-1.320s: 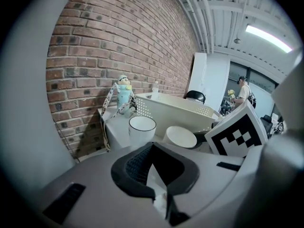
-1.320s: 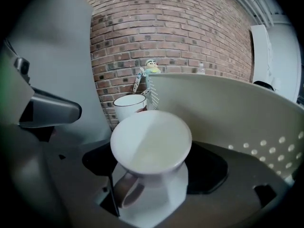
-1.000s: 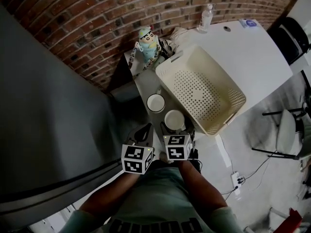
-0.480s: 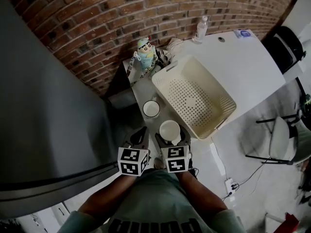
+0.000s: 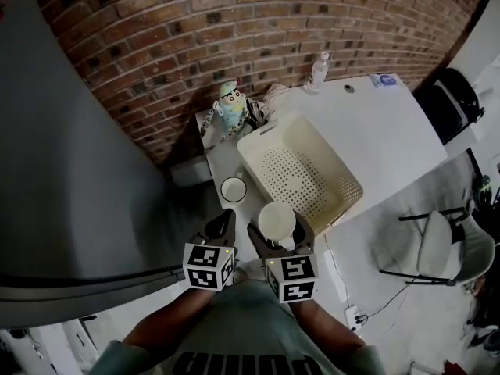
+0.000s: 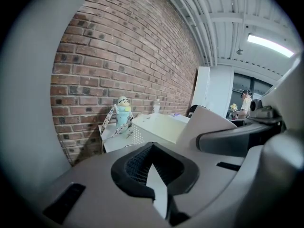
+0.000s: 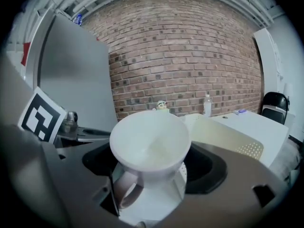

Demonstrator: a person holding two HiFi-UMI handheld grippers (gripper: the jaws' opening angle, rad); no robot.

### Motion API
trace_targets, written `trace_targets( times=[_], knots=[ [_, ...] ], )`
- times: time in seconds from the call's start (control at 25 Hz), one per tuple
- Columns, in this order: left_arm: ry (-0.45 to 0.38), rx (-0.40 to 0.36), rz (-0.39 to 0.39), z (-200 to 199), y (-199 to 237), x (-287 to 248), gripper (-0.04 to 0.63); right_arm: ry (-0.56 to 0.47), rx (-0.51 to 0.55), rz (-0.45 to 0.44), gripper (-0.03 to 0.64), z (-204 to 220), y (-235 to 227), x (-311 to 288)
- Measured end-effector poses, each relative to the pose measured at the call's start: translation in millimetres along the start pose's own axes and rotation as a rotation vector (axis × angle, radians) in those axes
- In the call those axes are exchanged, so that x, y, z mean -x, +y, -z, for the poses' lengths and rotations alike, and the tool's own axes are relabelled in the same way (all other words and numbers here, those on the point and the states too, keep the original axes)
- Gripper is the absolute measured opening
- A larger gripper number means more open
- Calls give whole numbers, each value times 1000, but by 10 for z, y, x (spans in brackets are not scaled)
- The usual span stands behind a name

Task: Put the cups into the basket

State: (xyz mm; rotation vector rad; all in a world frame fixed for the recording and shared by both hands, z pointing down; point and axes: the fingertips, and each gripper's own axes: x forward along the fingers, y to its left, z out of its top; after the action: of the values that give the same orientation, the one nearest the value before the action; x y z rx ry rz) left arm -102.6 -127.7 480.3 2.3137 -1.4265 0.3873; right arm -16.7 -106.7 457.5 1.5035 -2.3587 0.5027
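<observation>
Presently, my right gripper [image 5: 280, 230] has its fingers pinching a white cup [image 5: 276, 221]. In the right gripper view the cup [image 7: 149, 146] stands upright between the two fingers, mouth up, and its handle [image 7: 126, 189] is turned back toward the gripper body, on the left side. I see nothing inside it.

My left gripper [image 5: 221, 223] sits just left of the right one. Its fingers are pressed together with nothing between them; the left gripper view confirms this.

The second cup [image 5: 233, 189] stands on the worktop [image 5: 383, 123] just ahead of my left fingers, upright and apart from both grippers. It is near the basket's left side, but I cannot tell whether it touches.

The basket [image 5: 269, 143] lies ahead of my right fingers and a little to their right. It is cream, perforated and holds nothing. Its nearest edge is just beyond the held cup, so the cup is outside the basket and close to its near corner. From the right gripper view the basket [image 7: 223, 134] shows right of the cup, and from the left gripper view the basket [image 6: 156, 129] shows straight ahead of the closed fingers.

Farther ahead, past the second cup, a small figurine [image 5: 229, 104] stands against the brick wall [image 5: 234, 30]. A clear bottle [image 5: 319, 70] stands well beyond the basket. A grey panel [image 5: 70, 178] runs along the left of my left fingers.
</observation>
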Motion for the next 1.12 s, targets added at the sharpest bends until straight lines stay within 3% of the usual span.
trace_targets(
  times=[0.52,1.12],
  knots=[
    [-30,-3,-16,-572,-370,-561,-2,-1,43,17,396,-525,-949,-395],
    [32,52,-166,-639,-332,-1219,-2,174,104,36,394,-132,-1987,-1542]
  ],
)
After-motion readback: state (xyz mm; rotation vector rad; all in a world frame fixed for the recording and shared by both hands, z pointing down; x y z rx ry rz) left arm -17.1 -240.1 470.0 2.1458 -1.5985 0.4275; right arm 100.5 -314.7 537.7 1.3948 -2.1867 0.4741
